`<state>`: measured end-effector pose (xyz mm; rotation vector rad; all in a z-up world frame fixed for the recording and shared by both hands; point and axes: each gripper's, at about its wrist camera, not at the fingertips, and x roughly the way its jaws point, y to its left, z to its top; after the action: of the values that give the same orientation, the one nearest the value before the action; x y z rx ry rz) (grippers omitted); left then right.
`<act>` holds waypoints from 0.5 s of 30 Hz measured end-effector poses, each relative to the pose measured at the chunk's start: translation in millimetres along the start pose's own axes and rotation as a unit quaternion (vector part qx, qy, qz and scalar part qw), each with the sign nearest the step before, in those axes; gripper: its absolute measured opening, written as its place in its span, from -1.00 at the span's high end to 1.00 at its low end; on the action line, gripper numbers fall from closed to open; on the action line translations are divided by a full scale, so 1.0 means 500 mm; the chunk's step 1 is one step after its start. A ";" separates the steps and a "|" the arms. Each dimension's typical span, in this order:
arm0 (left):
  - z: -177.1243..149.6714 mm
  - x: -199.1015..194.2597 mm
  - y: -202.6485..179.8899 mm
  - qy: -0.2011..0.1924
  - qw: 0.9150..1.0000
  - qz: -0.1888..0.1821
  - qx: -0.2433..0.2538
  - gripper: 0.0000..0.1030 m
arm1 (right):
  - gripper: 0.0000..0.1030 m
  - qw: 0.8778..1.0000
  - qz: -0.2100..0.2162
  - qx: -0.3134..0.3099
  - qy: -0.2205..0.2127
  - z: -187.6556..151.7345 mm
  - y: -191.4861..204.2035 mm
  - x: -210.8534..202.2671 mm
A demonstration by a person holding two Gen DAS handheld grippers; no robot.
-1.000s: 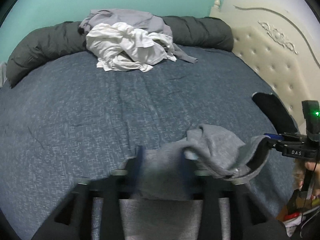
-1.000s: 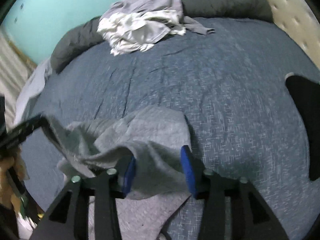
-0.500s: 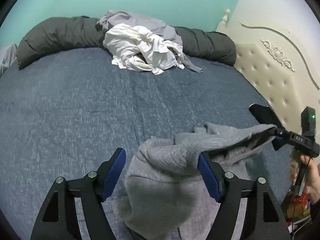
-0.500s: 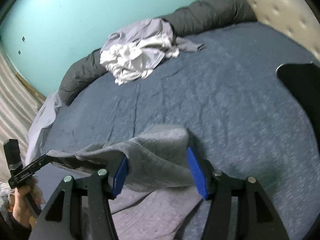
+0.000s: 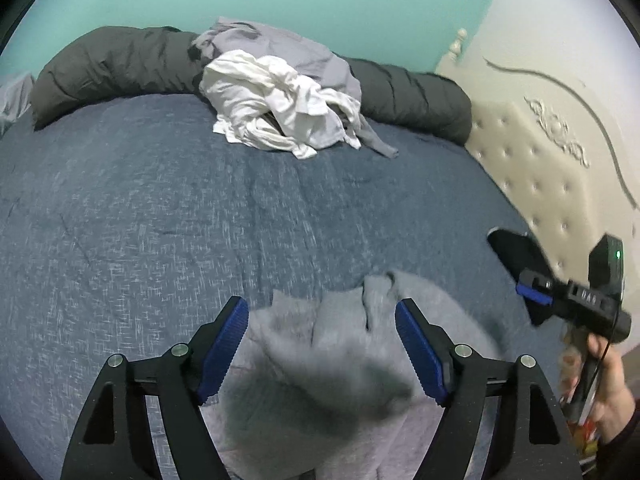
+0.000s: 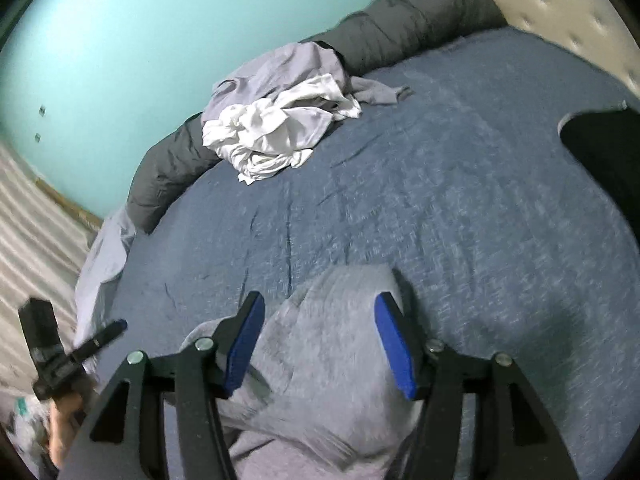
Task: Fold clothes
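A grey sweatshirt [image 5: 340, 360] lies bunched and folded over on the blue bedspread [image 5: 160, 220], close to the near edge. My left gripper [image 5: 322, 340] hovers just above it. Its jaws are opening, and the blue pads [image 5: 226, 344] stand wide apart, clear of the cloth. In the right wrist view the same sweatshirt [image 6: 328, 360] lies under my right gripper [image 6: 320, 336], which is open with the cloth below and between its pads but not pinched. Each gripper shows in the other's view: the right gripper [image 5: 528, 288] at the right edge, the left gripper [image 6: 116, 326] at the lower left.
A heap of white and lilac clothes [image 5: 280, 108] sits at the far side against a rolled dark grey duvet [image 5: 112, 60]. A cream tufted headboard [image 5: 540, 168] bounds the right. A black item [image 6: 604, 152] lies near it. A striped wall [image 6: 32, 232] is on the left.
Both grippers have opened and let go of the grey sweatshirt, which has dropped onto the bed. Both have lifted a little above it.
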<state>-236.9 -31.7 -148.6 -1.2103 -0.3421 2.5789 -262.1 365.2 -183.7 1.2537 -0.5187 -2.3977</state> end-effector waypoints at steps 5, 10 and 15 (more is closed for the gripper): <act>-0.029 -0.011 0.021 0.008 1.000 0.008 0.009 -0.55 | -0.13 0.995 -0.006 -0.083 0.049 -0.049 0.024 0.026; -0.091 -0.013 0.072 0.023 0.999 0.027 -0.006 -0.55 | -0.13 0.965 -0.026 -0.224 0.137 -0.166 0.094 0.100; -0.140 -0.018 0.111 0.027 0.998 0.039 -0.030 -0.55 | -0.13 0.940 -0.031 -0.295 0.169 -0.236 0.159 0.158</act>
<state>-184.9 -79.8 -203.8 -1.3373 -0.3703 2.6124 -192.5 241.0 -262.3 1.3511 0.3277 -2.0747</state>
